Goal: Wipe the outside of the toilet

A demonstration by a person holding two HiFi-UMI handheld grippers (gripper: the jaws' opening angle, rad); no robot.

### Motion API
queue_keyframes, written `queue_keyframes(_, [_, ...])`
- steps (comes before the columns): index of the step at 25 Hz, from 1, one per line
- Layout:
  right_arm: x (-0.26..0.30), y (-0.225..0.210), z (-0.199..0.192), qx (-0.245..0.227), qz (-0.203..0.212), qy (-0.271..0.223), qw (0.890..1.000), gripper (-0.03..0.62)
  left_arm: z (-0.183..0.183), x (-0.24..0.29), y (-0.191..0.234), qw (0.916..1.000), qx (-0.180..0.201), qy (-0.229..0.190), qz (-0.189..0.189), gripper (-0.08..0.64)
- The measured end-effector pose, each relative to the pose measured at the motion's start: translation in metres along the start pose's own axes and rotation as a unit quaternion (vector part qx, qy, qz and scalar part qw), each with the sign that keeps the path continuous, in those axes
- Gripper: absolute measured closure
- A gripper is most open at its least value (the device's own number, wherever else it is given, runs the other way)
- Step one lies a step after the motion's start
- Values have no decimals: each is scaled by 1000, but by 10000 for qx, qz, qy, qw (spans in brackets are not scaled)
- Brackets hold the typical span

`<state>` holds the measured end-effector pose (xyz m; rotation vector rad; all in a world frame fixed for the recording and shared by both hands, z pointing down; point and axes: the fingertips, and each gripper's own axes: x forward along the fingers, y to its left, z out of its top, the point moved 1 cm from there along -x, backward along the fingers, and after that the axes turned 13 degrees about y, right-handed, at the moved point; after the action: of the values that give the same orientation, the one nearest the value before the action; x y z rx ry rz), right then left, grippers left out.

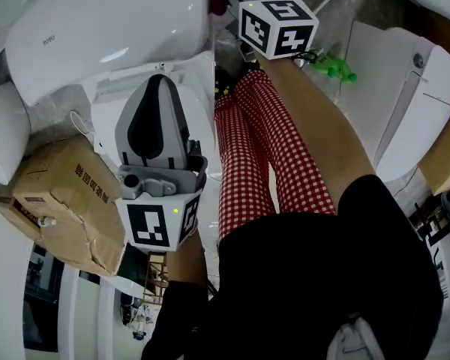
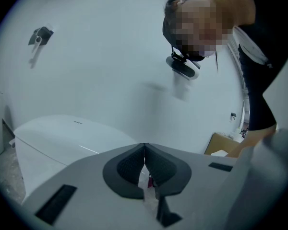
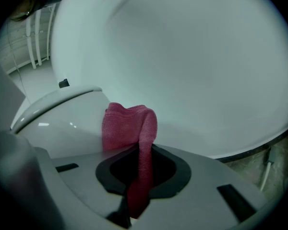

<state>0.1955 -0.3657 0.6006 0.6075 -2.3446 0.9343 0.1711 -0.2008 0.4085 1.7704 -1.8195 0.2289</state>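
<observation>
The right gripper [image 3: 141, 150] pinches a red cloth [image 3: 129, 123] in its fingers beside the toilet [image 3: 182, 56] — the next move, likely, is pressing it on — while the left gripper [image 2: 144, 147] is empty, fingers together.

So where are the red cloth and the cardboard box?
red cloth [image 3: 130, 122]: right gripper view, on its bunched top.
cardboard box [image 1: 60, 195]: head view, on its printed upper face.

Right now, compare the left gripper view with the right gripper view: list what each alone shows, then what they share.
Left only: the left gripper shut on nothing, a brown cardboard box and the person. Right only: the right gripper clamping a dark red woven cloth. Both: glossy white toilet porcelain ahead of the jaws.
</observation>
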Motion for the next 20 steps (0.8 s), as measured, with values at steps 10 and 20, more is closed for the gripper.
queue_keyframes(10, [25, -20, -25, 0, -200, 170, 9997, 537, -5, 5, 7, 9998, 112, -152, 13, 551])
queue_keyframes(20, [50, -38, -57, -104, -330, 458, 9984, 537, -12, 13, 10, 9997, 162, -183, 35, 551])
